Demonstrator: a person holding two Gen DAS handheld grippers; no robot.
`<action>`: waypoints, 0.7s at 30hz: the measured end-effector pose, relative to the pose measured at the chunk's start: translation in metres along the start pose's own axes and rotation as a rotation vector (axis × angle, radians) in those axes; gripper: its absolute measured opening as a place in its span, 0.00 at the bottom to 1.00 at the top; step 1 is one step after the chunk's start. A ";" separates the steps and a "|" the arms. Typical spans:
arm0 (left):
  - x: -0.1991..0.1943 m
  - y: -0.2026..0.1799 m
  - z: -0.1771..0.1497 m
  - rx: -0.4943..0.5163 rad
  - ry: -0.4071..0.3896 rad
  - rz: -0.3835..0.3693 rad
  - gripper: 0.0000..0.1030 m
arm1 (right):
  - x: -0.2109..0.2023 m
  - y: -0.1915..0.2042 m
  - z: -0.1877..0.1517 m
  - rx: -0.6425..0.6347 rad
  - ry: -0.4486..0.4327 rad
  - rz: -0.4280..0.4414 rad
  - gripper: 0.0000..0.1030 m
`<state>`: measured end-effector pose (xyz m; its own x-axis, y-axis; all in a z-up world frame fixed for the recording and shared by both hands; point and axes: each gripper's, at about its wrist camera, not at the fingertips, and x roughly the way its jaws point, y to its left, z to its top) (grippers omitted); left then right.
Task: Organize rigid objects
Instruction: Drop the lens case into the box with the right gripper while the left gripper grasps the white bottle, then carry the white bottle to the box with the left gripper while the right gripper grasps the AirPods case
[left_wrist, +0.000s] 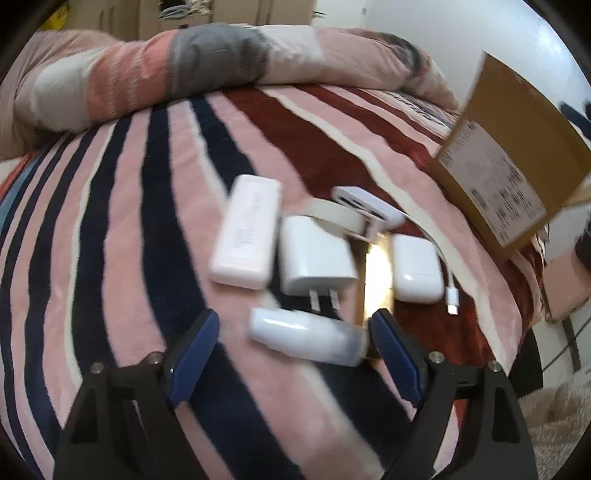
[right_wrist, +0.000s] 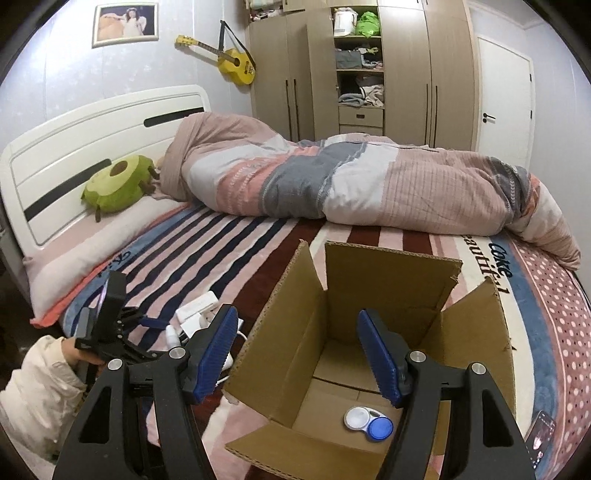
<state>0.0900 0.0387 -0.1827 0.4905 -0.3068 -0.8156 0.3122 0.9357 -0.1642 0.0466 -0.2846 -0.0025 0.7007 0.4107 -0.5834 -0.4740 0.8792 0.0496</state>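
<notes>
Our count on the bed

We see one cardboard box (right_wrist: 384, 332), one contact lens case (right_wrist: 369, 422), one wall charger (left_wrist: 314, 258), two grippers.

Blanket (left_wrist: 110, 240) under left gripper (left_wrist: 295, 328): pink, navy, cream & dark red stripes. Ahead of its blue pads (left_wrist: 195, 354): white power bank (left_wrist: 245, 236), white charger (left_wrist: 314, 254), white case (left_wrist: 415, 269). Below right gripper (right_wrist: 297, 347): brown box (right_wrist: 291, 354) w/ white & blue lens case (right_wrist: 369, 422).
</notes>
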 end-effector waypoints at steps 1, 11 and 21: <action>0.001 0.004 0.001 -0.007 0.000 -0.004 0.74 | 0.000 0.001 0.000 -0.002 -0.002 0.002 0.63; 0.003 -0.001 -0.005 0.085 0.032 0.053 0.59 | 0.015 0.081 0.007 -0.144 0.023 0.329 0.64; -0.007 0.010 -0.006 0.044 -0.027 0.033 0.57 | 0.096 0.146 -0.052 -0.191 0.250 0.354 0.64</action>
<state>0.0850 0.0514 -0.1819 0.5225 -0.2805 -0.8052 0.3307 0.9371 -0.1118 0.0167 -0.1297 -0.0934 0.3399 0.5854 -0.7361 -0.7665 0.6260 0.1438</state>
